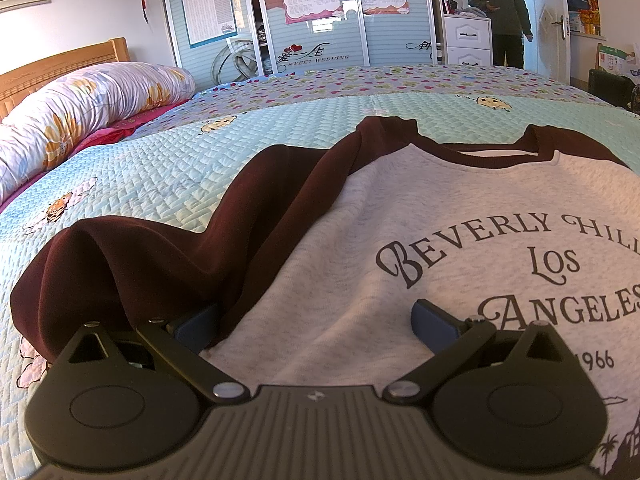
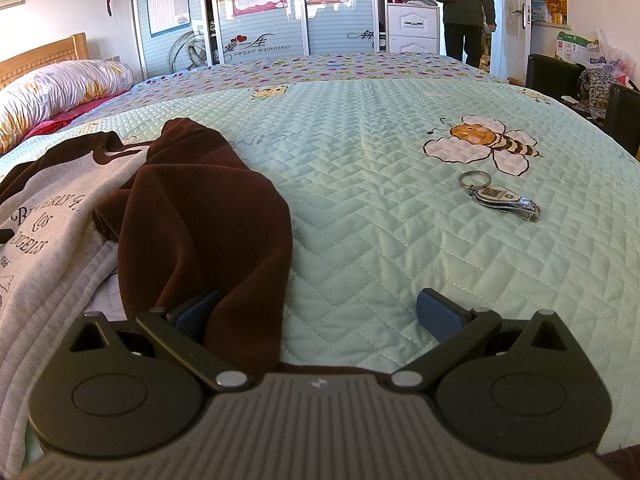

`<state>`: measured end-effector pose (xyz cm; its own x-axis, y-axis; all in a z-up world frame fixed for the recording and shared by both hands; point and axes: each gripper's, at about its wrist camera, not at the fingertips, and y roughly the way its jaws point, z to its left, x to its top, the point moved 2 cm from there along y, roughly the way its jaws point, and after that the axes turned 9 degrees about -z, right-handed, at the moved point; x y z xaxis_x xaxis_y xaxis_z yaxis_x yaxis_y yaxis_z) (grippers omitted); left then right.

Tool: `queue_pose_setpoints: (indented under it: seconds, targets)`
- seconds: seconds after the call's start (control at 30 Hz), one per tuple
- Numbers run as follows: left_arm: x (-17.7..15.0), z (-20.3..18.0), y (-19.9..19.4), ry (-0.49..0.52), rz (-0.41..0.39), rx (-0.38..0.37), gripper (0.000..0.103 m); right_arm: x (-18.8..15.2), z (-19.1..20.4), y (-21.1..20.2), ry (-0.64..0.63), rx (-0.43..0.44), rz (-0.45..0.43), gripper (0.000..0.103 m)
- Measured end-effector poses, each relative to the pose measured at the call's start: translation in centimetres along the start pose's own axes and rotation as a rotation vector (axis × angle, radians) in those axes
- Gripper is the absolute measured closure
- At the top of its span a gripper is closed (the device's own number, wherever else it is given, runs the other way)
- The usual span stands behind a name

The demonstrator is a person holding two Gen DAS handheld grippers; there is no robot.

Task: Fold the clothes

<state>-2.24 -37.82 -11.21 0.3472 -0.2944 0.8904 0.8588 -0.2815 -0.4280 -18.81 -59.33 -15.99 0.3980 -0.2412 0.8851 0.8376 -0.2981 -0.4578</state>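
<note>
While both grippers are gaping wide and gripping nothing, the sweatshirt [image 1: 460, 216] is lying face up on the bed [image 2: 380, 220]. Closing the right gripper [image 2: 318, 316] here risks pinching quilt beside the bunched right sleeve [image 2: 200, 216]. Only the right view is showing the nail clipper [image 2: 506, 198] lying well right; the left gripper [image 1: 316, 322] is hovering over the near left sleeve [image 1: 160, 252].

A sweatshirt [image 1: 360, 248] lies front-up and mostly flat on the quilted bed cover [image 2: 380, 208], with its grey chest panel showing the dark print "Beverly Hills Los Angeles" and its dark maroon neckband toward the far side of the bed. One maroon sleeve [image 1: 168, 248] runs down beside the grey body in soft ridges and ends in a bunched cuff. The other maroon sleeve [image 2: 200, 216] lies rumpled in a heap, partly over the body's ribbed grey edge.
</note>
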Motion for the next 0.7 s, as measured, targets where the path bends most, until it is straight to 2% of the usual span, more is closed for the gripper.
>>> queue_pose_setpoints:
  seconds: [0.7]
  targets:
    - [0.00,0.01,0.00,0.000,0.000,0.000,0.000,0.01,0.03,0.13,-0.011,-0.005,0.002,0.000]
